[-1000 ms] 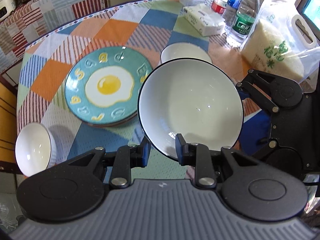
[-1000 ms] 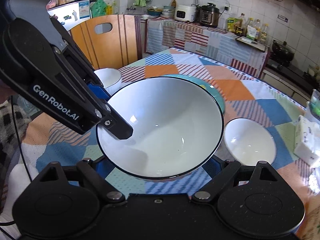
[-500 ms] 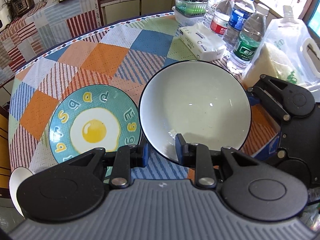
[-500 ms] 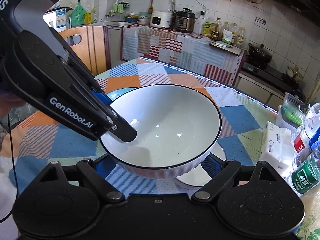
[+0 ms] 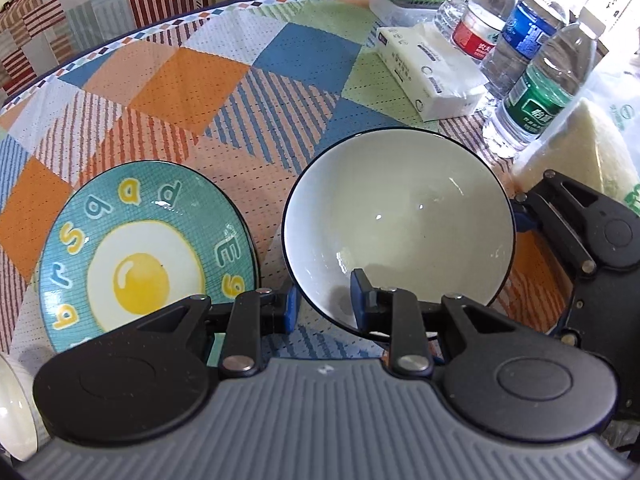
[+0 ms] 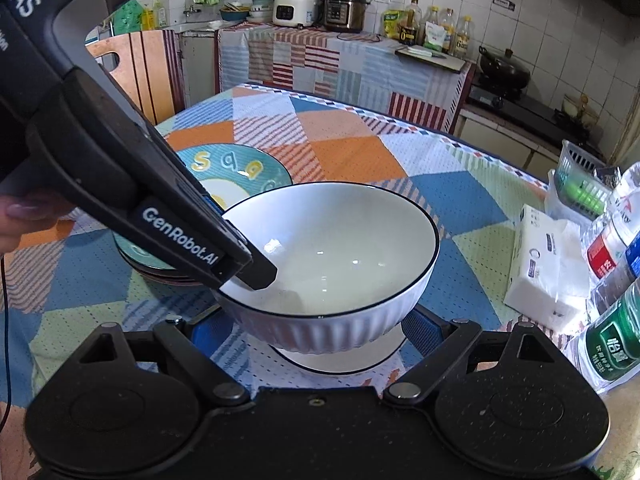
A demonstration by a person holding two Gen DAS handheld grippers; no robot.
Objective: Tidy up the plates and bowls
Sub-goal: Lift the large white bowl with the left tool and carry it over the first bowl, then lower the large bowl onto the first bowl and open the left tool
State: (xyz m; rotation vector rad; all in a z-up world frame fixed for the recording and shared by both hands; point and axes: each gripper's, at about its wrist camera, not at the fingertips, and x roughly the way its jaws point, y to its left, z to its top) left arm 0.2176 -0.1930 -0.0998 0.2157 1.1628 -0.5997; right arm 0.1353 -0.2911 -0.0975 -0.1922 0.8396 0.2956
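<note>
Large bowl (image 6: 340, 248) gripped between both tongs, left (image 5: 324, 304) and right (image 6: 316, 320), seemingly over smaller bowl (image 6: 340, 362).

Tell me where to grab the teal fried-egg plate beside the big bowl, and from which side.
Take the teal fried-egg plate by its rim, one finger over and one under. It lies flat atop other plates, so its edge is raised off the tablecloth. Come in low from the side away from the large white dark-rimmed bowl; that side looks unobstructed.

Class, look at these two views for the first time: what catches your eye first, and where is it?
The big white bowl fills the middle, gripped by both tools, the left tool pinching its near rim. It hangs just above a smaller white bowl. To its left lies the teal fried-egg plate.
</note>
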